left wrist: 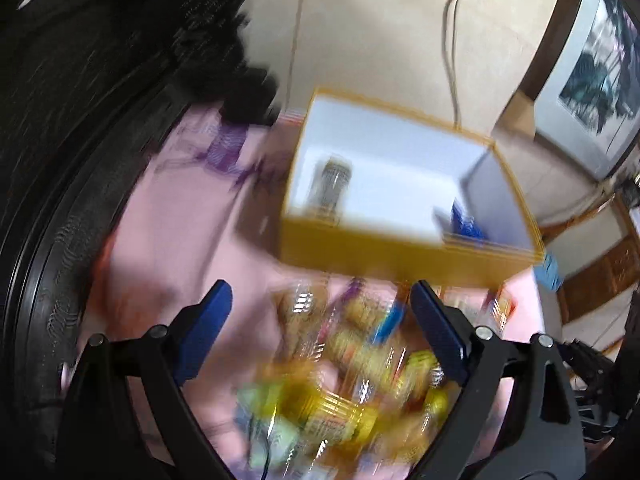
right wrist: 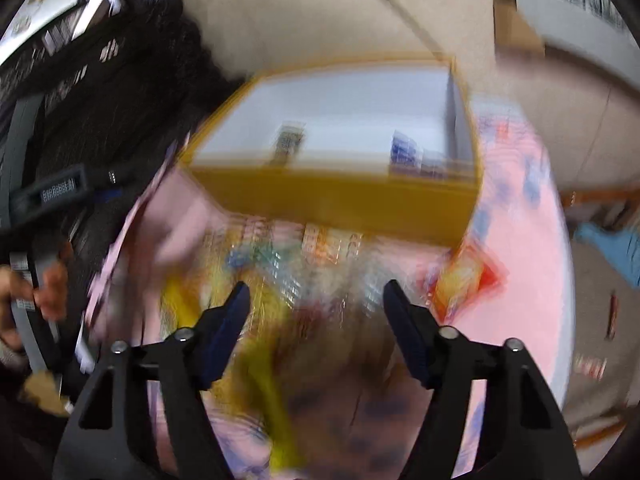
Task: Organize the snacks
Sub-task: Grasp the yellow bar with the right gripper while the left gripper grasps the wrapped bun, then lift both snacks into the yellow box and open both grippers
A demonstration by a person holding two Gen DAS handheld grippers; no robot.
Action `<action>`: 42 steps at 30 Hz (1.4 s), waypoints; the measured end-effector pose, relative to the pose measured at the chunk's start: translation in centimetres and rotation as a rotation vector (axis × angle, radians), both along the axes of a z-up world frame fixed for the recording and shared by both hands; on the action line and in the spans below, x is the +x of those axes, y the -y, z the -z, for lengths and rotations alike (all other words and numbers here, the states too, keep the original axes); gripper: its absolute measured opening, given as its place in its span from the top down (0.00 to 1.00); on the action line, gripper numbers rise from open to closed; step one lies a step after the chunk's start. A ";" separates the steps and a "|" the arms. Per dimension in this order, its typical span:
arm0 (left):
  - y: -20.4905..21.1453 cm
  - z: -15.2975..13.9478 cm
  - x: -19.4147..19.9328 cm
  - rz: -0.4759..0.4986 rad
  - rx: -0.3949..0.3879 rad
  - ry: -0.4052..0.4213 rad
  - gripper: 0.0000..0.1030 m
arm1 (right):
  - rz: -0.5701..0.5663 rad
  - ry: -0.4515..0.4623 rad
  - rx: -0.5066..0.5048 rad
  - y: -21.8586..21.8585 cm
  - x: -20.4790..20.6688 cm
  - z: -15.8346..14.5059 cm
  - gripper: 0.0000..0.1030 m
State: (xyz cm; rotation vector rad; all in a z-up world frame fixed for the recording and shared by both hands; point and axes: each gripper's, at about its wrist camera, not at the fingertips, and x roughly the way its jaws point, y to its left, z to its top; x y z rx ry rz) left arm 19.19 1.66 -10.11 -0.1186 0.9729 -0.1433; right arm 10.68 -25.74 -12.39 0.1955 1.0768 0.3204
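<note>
Both views are motion-blurred. A yellow box (left wrist: 400, 254) with a white inside stands on the pink tablecloth (left wrist: 168, 240). It holds a grey packet (left wrist: 334, 184) at the left and a blue packet (left wrist: 464, 222) at the right. In front of the box lies a pile of mostly yellow snack packets (left wrist: 352, 360). My left gripper (left wrist: 320, 304) hangs over the pile, open, with nothing gripped. The right wrist view shows the same box (right wrist: 340, 200), the snack pile (right wrist: 288, 272) and my right gripper (right wrist: 316, 292), open above the pile and clear of it.
A red and orange packet (right wrist: 464, 280) lies apart, right of the pile near the box corner. A person's hand (right wrist: 52, 288) shows at the left edge. Dark black gear (left wrist: 80, 120) borders the table's left side. A cable (left wrist: 450, 40) runs down the beige wall behind.
</note>
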 end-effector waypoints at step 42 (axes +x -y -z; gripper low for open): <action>2.0 8.6 -14.8 0.427 0.177 -0.004 0.39 | -0.089 -0.038 -0.127 -3.1 -6.7 3.5 0.79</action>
